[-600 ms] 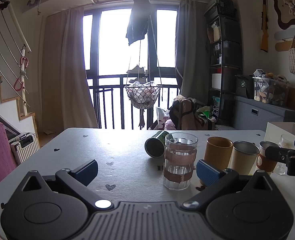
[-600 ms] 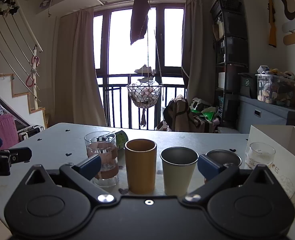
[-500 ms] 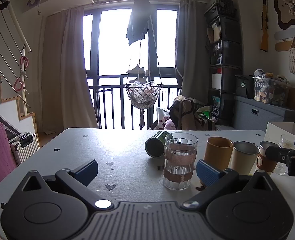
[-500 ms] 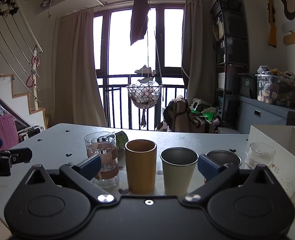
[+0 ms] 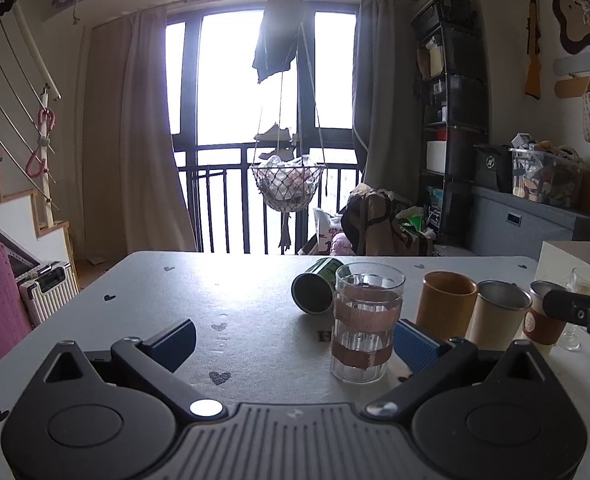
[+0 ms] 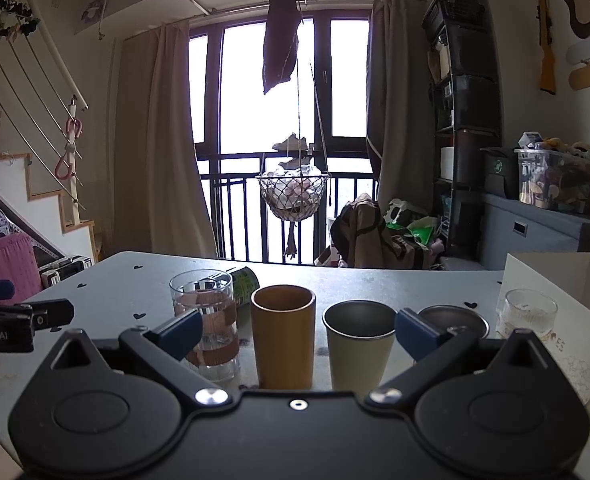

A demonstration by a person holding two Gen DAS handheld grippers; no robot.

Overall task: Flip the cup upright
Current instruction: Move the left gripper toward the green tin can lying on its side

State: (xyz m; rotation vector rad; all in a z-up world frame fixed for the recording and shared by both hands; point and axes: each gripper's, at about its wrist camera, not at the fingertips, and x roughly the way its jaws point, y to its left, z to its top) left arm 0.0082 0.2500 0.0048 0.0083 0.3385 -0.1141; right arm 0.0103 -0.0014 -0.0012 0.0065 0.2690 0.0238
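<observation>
A green cup (image 5: 317, 289) lies on its side on the grey table (image 5: 175, 292), behind a clear glass (image 5: 363, 326) with brown bands. In the right wrist view the green cup (image 6: 246, 279) peeks out behind that glass (image 6: 207, 322). My left gripper (image 5: 293, 340) is open and empty, low over the table, short of the green cup. My right gripper (image 6: 297, 330) is open and empty, in front of an upright orange cup (image 6: 283, 342) and a cream metal cup (image 6: 359, 350).
A row of upright cups runs right: the orange cup (image 5: 447, 306), the cream cup (image 5: 499, 314), a sleeved metal cup (image 5: 545, 318). A small glass (image 6: 529, 314) and a white box (image 6: 555, 292) stand at the right. The other gripper shows at each view's edge.
</observation>
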